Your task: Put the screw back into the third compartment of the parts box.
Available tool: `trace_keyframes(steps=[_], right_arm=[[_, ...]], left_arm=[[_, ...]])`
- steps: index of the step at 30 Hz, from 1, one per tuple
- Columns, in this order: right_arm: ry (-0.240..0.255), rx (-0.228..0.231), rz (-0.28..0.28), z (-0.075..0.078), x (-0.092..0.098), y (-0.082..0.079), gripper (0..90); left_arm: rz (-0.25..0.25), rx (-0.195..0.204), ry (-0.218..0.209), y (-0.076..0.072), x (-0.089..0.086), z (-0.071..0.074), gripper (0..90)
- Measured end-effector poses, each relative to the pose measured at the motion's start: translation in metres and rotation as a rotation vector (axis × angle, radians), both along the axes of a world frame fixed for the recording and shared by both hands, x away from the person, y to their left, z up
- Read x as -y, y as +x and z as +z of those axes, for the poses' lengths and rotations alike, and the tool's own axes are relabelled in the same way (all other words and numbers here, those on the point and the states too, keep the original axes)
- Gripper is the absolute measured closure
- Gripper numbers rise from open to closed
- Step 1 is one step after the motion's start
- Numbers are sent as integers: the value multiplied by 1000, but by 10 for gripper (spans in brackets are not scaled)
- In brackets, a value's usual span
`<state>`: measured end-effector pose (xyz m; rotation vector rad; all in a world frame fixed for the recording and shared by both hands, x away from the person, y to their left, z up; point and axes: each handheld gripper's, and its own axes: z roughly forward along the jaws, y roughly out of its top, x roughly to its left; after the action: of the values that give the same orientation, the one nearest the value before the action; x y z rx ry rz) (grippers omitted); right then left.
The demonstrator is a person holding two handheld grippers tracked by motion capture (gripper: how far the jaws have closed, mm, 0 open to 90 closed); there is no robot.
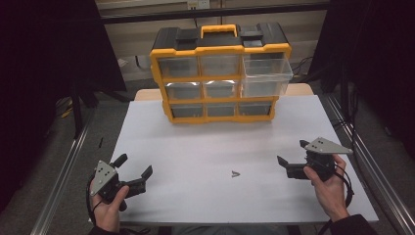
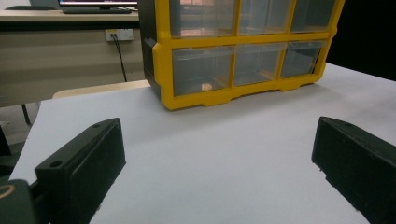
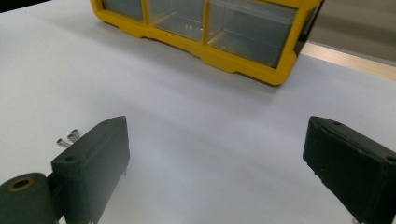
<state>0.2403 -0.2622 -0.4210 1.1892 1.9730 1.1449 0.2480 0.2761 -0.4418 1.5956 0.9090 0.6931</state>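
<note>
Two screws [image 3: 67,138] half hidden, right claw [image 3: 217,163] open

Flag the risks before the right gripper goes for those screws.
The screws are tiny, lie flat and touch each other on the bare table, so the wide-open right gripper may push or scatter them. The pulled-out top right drawer of the organizer overhangs; a bump could dislodge it.

Dim, soft overhead light; dark surroundings, slight blur.

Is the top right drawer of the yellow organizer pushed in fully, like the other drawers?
No, in the high view the top right drawer sticks out in front of the yellow organizer, while the other drawers sit flush.
</note>
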Motion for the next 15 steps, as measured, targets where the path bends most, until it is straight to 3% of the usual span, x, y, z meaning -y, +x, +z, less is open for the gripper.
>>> trace_keyframes(steps=[10, 11, 13, 15], right_arm=[[-3, -61, 73, 7, -19, 12, 52], [-5, -77, 81, 7, -22, 14, 52], [6, -99, 118, 8, -26, 17, 57], [-15, -104, 148, 10, -32, 19, 53]], left_arm=[[9, -11, 9, -1, -3, -1, 27], [9, -10, -7, -1, -2, -1, 27], [13, -7, -2, -1, -3, -1, 27], [13, -8, 7, -1, -2, 0, 27]])
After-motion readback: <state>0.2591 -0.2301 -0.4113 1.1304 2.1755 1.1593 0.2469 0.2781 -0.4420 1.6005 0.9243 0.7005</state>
